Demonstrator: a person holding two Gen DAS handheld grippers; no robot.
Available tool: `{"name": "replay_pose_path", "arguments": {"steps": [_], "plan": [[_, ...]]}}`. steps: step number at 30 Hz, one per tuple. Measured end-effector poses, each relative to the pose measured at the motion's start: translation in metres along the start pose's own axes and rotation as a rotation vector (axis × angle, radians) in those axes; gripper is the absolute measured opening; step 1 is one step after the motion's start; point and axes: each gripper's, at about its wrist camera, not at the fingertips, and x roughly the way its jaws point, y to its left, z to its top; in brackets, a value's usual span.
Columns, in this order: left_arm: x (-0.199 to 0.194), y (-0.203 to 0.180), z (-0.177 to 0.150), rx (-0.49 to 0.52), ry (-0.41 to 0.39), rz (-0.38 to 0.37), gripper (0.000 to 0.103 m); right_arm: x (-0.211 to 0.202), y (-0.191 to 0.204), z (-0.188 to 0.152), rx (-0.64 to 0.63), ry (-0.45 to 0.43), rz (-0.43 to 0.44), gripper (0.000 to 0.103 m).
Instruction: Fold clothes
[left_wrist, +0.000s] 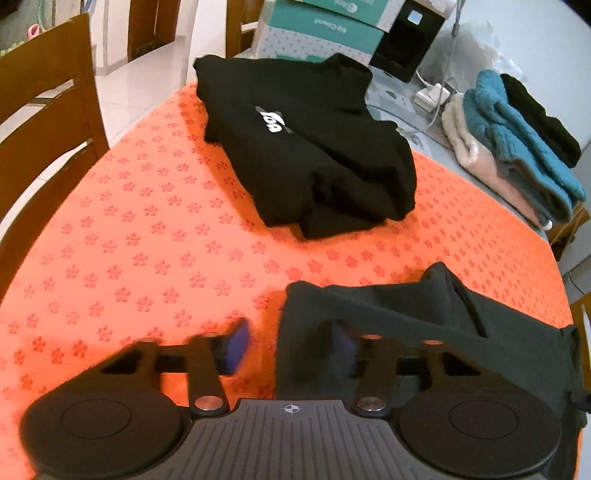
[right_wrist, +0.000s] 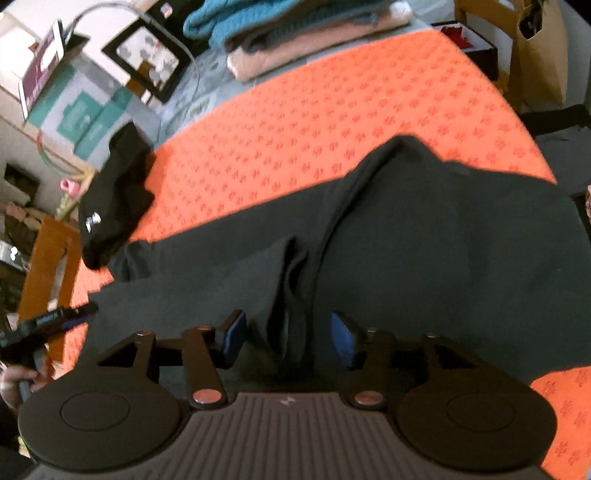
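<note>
A dark grey garment (right_wrist: 424, 240) lies spread and rumpled across the orange patterned tablecloth (right_wrist: 332, 103). My right gripper (right_wrist: 288, 336) stands open just above it, a raised fold of the cloth between the blue pads (right_wrist: 234, 334) without being pinched. In the left wrist view the garment's end (left_wrist: 406, 325) lies at the lower right. My left gripper (left_wrist: 291, 339) is open at its edge, and the cloth drapes over the right finger while the left pad (left_wrist: 238, 345) hangs over bare tablecloth. The right wrist view shows the left gripper (right_wrist: 55, 317) at the garment's left end, held by a hand (right_wrist: 14, 376).
A folded black garment with a white logo (left_wrist: 306, 147) lies further back on the tablecloth (left_wrist: 147, 240). Folded teal, pink and black sweaters (left_wrist: 517, 147) are stacked at the right. A wooden chair (left_wrist: 44, 110) stands to the left, and cardboard boxes (left_wrist: 325, 29) and cables are behind.
</note>
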Motion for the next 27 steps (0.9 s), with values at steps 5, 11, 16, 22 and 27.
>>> {"name": "replay_pose_path", "arguments": {"steps": [5,11,16,22,27], "plan": [[-0.016,-0.012,0.0,0.039,-0.077,0.02,0.006,-0.008,0.012,-0.006,-0.05,0.018,-0.026,0.003],[-0.031,-0.027,0.01,0.06,-0.106,0.065,0.006,-0.037,0.031,-0.003,-0.114,-0.012,-0.058,0.003],[-0.015,-0.023,0.006,0.068,-0.042,0.113,0.007,-0.034,0.02,-0.001,-0.104,0.002,-0.086,0.013],[-0.016,-0.019,0.007,0.05,-0.042,0.097,0.007,-0.016,0.003,0.019,0.037,-0.044,-0.005,0.036],[-0.018,-0.022,0.006,0.062,-0.051,0.105,0.007,0.012,0.009,0.032,0.009,-0.051,0.002,0.036]]}}
